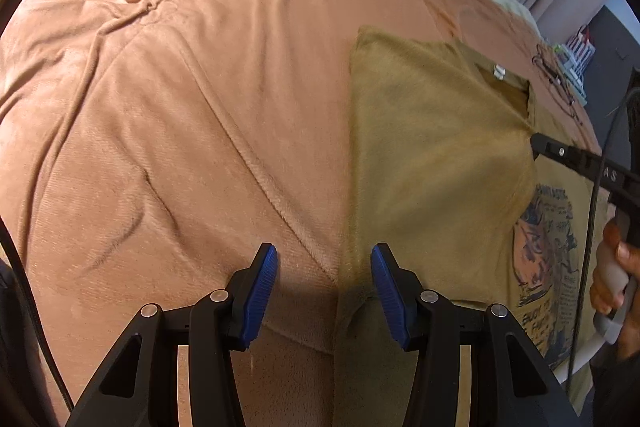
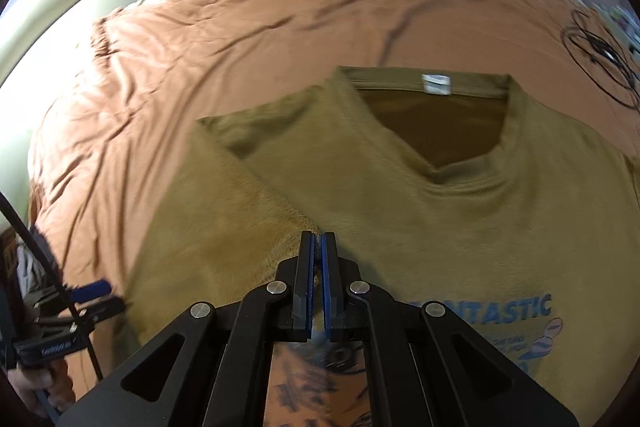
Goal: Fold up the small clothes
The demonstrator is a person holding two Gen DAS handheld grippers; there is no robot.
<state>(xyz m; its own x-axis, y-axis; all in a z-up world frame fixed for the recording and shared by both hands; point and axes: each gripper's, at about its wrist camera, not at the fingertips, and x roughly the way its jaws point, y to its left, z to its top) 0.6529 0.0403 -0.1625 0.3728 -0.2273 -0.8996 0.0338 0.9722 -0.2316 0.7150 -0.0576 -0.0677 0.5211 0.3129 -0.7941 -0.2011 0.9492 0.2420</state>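
Nearest us, our left gripper [image 1: 324, 287] stands spread over the T-shirt's [image 2: 460, 211] left edge, gripping nothing. Our right gripper [image 2: 319, 247] pinches the turned-over sleeve flap [image 2: 224, 227] against the shirt's chest. We judge the first side fold nearly laid; the other side and cross fold remain. Beyond, the shirt lies on the blanket [image 1: 180, 107]. No containers appear.

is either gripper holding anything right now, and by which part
The right gripper is shut on the olive t-shirt, pinching the edge of its folded-over side panel. The left gripper is open, holding nothing.
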